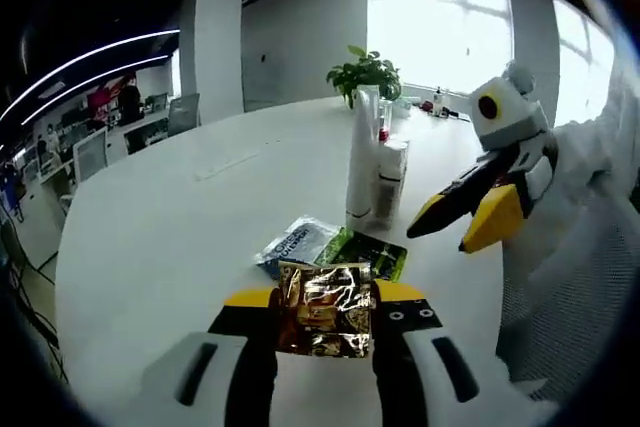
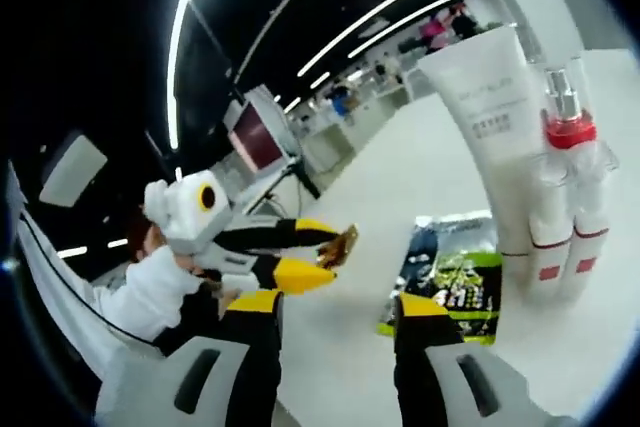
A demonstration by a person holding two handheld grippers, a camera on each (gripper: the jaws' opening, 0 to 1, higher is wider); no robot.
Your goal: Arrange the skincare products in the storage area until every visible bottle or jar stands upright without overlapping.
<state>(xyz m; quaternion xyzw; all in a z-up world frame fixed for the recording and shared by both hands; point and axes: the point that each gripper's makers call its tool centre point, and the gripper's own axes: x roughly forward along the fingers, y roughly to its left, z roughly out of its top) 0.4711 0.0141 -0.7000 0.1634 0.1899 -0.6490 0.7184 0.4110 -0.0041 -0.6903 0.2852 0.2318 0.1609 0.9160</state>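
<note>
1. Between the left gripper (image 1: 325,299) fingers, a gold foil sachet (image 1: 326,309) is clamped above the desk (image 1: 160,217).
2. Ahead, two flat sachets (image 1: 335,245) lie before the upright white tube (image 2: 490,107) and spray bottles (image 2: 565,197), which touch.
3. Right gripper (image 2: 335,312) fingers are parted, empty, nearer the bottles.
</note>
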